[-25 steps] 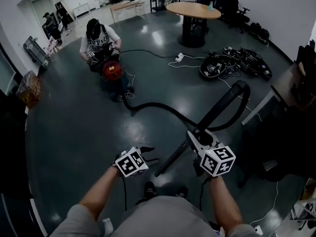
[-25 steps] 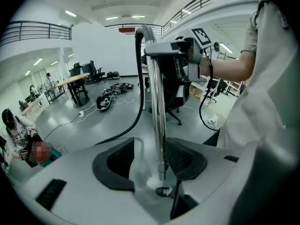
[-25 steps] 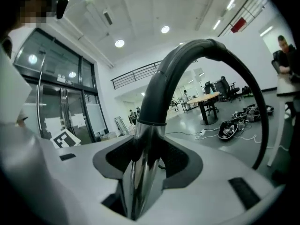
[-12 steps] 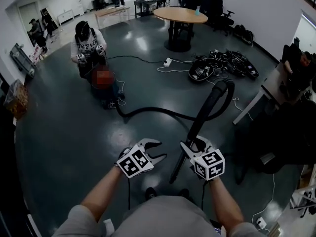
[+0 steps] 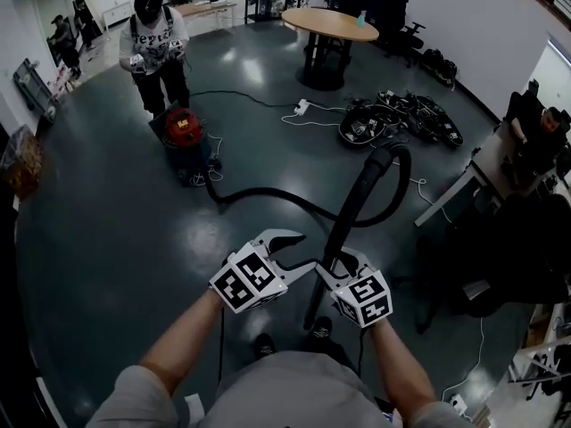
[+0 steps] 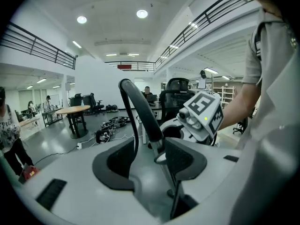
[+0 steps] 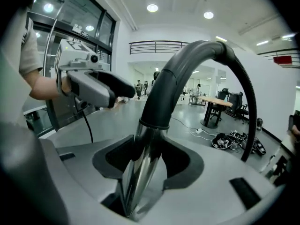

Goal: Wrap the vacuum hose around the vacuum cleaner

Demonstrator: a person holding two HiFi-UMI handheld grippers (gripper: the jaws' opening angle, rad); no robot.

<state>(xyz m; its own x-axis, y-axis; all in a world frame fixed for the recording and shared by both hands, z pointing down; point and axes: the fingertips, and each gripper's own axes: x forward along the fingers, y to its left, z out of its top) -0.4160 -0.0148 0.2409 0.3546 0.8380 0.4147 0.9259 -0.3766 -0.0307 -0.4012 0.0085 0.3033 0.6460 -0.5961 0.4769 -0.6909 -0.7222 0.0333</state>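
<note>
Right gripper (image 5: 337, 264): clamped on wand (image 5: 346, 217), we judged to steer hose (image 5: 268, 194) | left gripper (image 5: 302, 251): jaws apart, gripping nothing, at wand's 9 o'clock | hose: ran on floor (image 5: 116, 239) to vacuum (image 5: 183, 130), 11 o'clock.

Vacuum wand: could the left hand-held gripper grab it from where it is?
Probably yes: the left hand-held gripper is open and faces the wand with nothing between them. The right hand-held gripper clamps it, leaving bare tube above.
</note>
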